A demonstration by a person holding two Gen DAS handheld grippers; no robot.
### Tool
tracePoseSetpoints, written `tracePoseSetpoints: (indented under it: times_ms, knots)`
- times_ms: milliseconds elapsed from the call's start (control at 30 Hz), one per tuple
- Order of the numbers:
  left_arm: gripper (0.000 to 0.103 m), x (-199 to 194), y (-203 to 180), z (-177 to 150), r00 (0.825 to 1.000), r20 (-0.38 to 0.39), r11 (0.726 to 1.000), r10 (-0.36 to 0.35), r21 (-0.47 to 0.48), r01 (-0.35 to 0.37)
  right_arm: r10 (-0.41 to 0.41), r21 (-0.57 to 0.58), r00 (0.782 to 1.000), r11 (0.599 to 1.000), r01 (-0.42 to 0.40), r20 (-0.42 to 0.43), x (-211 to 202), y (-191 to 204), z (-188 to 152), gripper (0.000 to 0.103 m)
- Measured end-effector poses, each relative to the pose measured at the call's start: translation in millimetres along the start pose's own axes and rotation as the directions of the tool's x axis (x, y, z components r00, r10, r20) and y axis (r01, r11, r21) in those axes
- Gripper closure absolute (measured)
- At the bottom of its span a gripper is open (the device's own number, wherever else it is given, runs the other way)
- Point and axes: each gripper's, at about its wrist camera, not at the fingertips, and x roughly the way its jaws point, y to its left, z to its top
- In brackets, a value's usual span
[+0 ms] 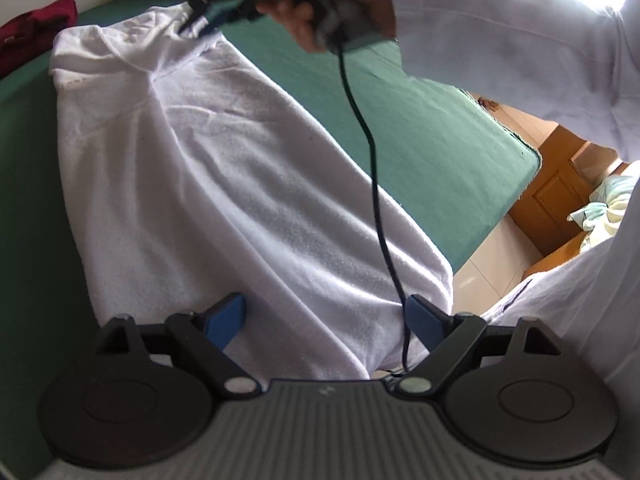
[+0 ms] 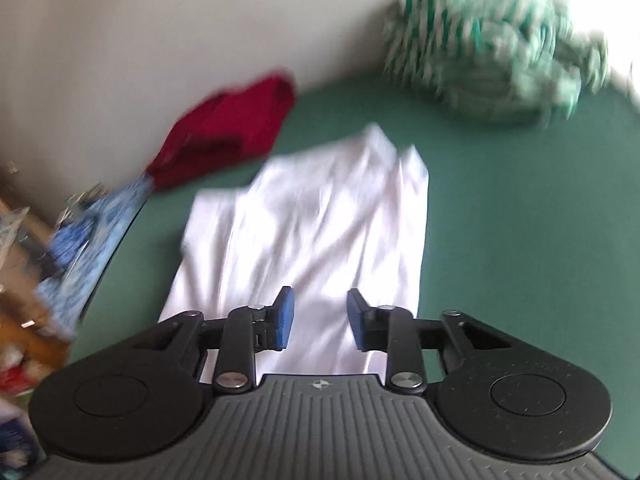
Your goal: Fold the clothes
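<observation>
Two blue pads of the left gripper (image 1: 324, 326) stand wide apart over the near hem of the white shirt (image 1: 224, 184), which lies lengthwise on the green table (image 1: 420, 132); nothing is pinched. At the far collar the right gripper (image 1: 204, 20) hovers in a hand (image 1: 320, 12), probably placed to work that end. Its cable (image 1: 368, 152) hangs across the shirt and may snag.

In the blurred right view, the right gripper (image 2: 320, 316) is partly parted, empty, above the shirt (image 2: 320, 216). A red garment (image 2: 228, 128) and striped heap (image 2: 496, 60) lie well apart.
</observation>
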Motion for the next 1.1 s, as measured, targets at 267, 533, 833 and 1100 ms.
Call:
tracePoseSetpoints:
  times_ms: [267,533,833,1100]
  knots:
    - [0.018,-3,0,-2,0.998,-0.007,0.998,-0.068,0.002,0.068,0.034,-0.058,0.999,0.998,-0.032,0.039,-25,19,-24,0.090]
    - [0.018,-9,-3,-17,0.995,-0.012,0.994,-0.100,0.037,0.100,-0.058,-0.092,0.998,0.994,0.059,0.009,-17,39,-44,0.086]
    - [0.013,-25,-5,-48,0.990,-0.001,0.988,-0.138,0.067,0.138,0.094,-0.074,0.991,0.992,-0.101,-0.096,-17,72,-91,0.096]
    - [0.010,-29,-6,-91,0.989,-0.037,0.982,-0.146,0.115,0.149,0.216,0.057,0.949,0.976,-0.208,-0.231,-50,82,-156,0.081]
